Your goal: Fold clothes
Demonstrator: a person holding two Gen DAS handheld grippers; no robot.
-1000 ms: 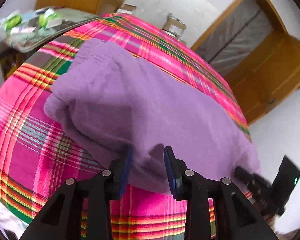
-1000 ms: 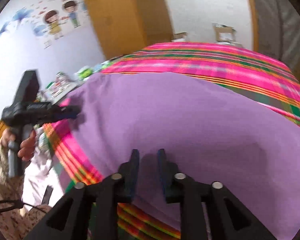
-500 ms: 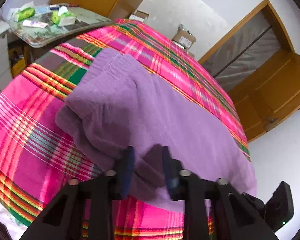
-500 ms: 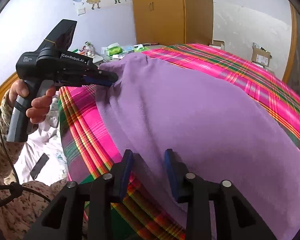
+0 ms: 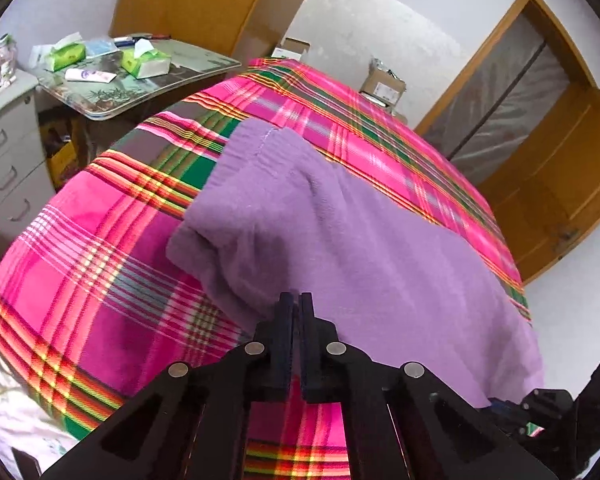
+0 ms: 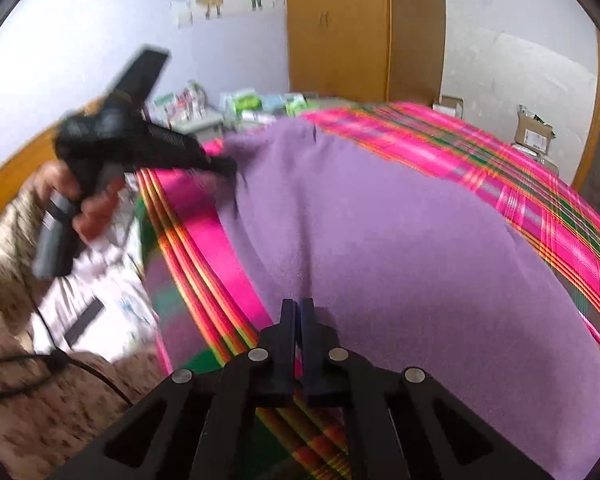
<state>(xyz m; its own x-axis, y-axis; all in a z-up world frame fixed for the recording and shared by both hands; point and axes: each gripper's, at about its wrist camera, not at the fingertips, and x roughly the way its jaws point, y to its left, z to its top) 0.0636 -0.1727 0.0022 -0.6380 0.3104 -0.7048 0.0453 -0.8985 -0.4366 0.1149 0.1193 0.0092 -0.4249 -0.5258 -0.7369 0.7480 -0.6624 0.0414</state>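
Note:
A purple fleece garment (image 5: pixel 360 248) lies spread across a bed with a pink plaid sheet (image 5: pixel 92 264). My left gripper (image 5: pixel 297 300) is shut, pinching the garment's near edge by its folded left end. In the right wrist view the same gripper (image 6: pixel 230 168) shows blurred at the far left corner of the garment (image 6: pixel 380 232), with a hand (image 6: pixel 96 208) on its handle. My right gripper (image 6: pixel 297 306) is shut on the near hem further along. It also shows at the garment's right corner in the left wrist view (image 5: pixel 500 404).
A side table (image 5: pixel 112 100) with tissue packs and a grey drawer cabinet (image 5: pixel 4 160) stand left of the bed. Cardboard boxes (image 5: pixel 382 84) sit behind it, near a wooden door (image 5: pixel 548 184). White bedding (image 6: pixel 100 280) and a cable lie beside the bed.
The jaws of both grippers have closed from open onto the purple garment's near edge. The right view has rolled and shifted sideways along the hem.

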